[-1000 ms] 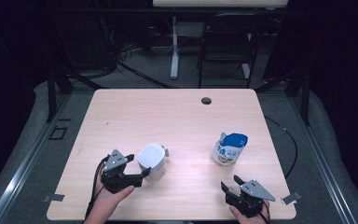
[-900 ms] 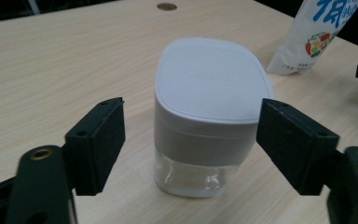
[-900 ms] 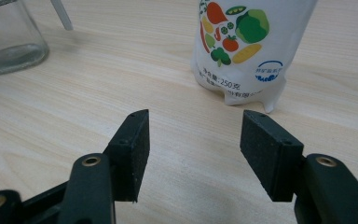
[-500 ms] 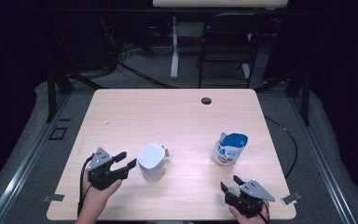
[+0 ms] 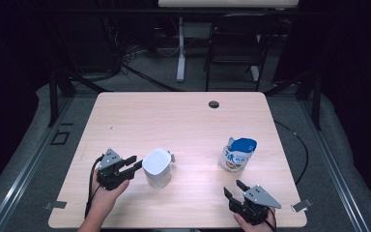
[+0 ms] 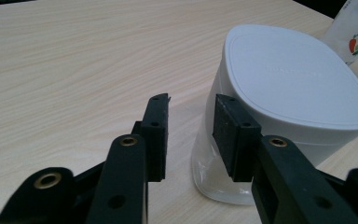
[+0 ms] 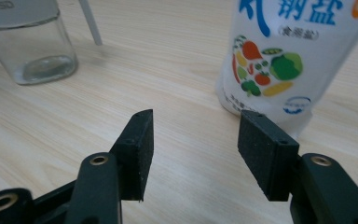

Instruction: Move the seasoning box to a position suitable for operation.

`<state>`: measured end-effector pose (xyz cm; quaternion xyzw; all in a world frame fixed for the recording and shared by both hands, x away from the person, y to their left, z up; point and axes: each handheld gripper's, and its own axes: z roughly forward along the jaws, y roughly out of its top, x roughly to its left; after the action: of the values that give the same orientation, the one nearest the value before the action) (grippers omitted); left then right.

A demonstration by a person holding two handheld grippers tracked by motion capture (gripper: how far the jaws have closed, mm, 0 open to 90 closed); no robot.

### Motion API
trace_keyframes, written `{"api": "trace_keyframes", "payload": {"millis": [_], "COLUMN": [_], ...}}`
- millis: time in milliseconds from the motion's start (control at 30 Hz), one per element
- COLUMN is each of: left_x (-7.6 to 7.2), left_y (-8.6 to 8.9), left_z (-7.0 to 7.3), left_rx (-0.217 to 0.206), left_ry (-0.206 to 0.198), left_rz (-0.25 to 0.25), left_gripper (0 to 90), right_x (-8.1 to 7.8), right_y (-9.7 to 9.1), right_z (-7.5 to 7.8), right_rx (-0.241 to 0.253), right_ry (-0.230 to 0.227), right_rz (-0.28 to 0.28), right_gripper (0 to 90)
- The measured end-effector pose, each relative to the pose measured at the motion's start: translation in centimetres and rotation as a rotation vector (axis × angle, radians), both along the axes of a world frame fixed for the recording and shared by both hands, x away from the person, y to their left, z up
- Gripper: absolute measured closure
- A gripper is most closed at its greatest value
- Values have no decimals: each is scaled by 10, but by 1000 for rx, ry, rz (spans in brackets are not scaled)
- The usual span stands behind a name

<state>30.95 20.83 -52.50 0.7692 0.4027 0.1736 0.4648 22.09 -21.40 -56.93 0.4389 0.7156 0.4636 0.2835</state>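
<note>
A clear jar with a white lid (image 5: pixel 158 166) stands at the front left of the wooden table (image 5: pixel 174 116). My left gripper (image 5: pixel 136 162) sits just left of it, tips close to its side. In the left gripper view the jaws (image 6: pixel 191 105) have just been closing, with a narrow gap and nothing between them; the jar (image 6: pixel 298 84) stands to the right of the right jaw. A white and blue printed pouch (image 5: pixel 238 154) stands at the right. My right gripper (image 5: pixel 233 187) rests near the front edge, facing the pouch (image 7: pixel 279 51). Its jaws (image 7: pixel 193 121) have just closed slightly and stay wide, with nothing between them.
A dark round cable hole (image 5: pixel 214 104) sits near the table's far edge. Beyond the table stand a chair (image 5: pixel 236 48) and a desk leg (image 5: pixel 180 48) on a dark floor. Tape marks lie at the table's front corners. The jar (image 7: pixel 28 46) shows at the upper left of the right gripper view.
My left gripper drew back to the left, away from the jar, and its jaws narrowed. The right gripper stayed in place. Jar and pouch have not moved.
</note>
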Motion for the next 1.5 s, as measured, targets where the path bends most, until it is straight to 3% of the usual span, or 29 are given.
{"api": "trace_keyframes", "payload": {"millis": [267,667,1033,1500], "left_x": [-5,-15,-27,-39], "left_y": [-1,-9,-18,-39], "left_z": [-2,-2,-1,-3], "left_rx": [-11,-12,-17,-34], "left_ry": [16,17,15,15], "left_rz": [-39,-106,-150,-225], "left_gripper": [788,899,900,900], "right_x": [4,17,27,26], "right_y": [15,40,57,61], "right_z": [5,11,18,18], "right_rx": [-10,-29,-17,-13], "right_ry": [31,30,16,18], "right_rz": [40,115,146,159], "right_gripper": [529,644,639,616]}}
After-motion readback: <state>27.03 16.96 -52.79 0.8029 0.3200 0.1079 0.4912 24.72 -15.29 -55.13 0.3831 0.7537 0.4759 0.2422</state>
